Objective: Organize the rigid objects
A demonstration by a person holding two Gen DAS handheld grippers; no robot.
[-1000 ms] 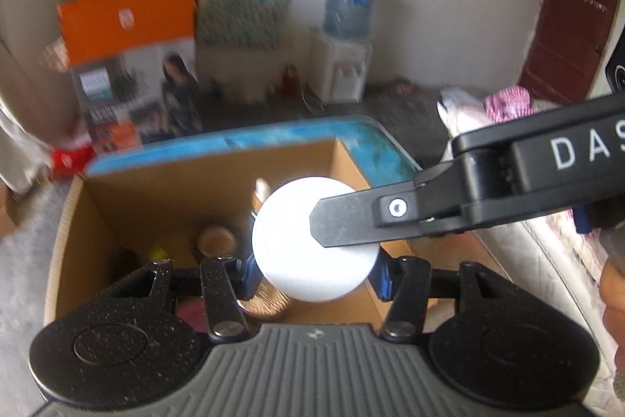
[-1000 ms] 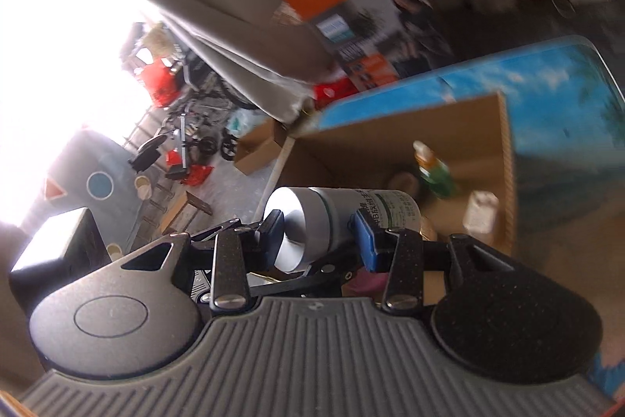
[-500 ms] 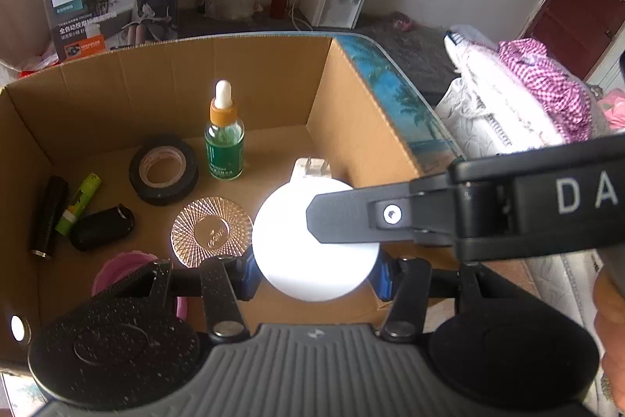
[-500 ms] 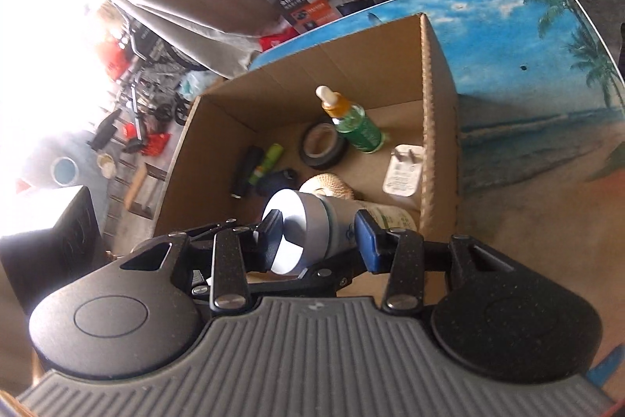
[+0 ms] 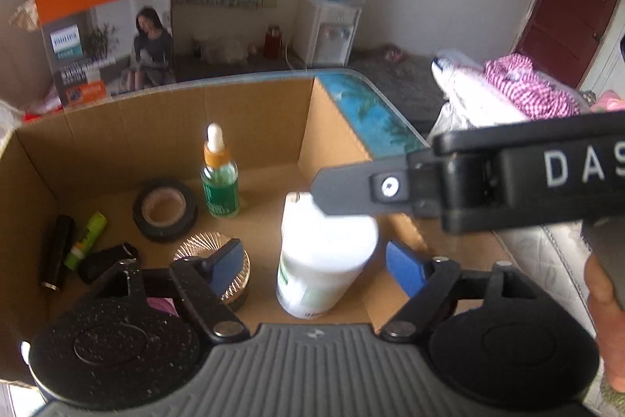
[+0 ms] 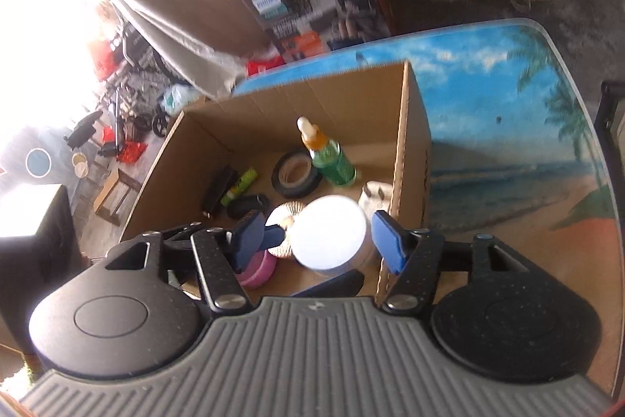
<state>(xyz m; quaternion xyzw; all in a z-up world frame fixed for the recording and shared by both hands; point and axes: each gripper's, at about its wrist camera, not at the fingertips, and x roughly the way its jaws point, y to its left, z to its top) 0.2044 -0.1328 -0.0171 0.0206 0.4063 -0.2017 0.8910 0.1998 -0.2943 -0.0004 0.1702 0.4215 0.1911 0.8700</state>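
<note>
Now both grippers have let go. Half a second ago each gripped the white jar (image 5: 324,257); their fingers have just been opening and now stand wide, with gaps on both sides of it. The jar stands upright in the box (image 5: 117,128), beside the gold lid (image 5: 218,253). The left gripper (image 5: 316,262) and right gripper (image 6: 316,241) hover just over it.
</note>
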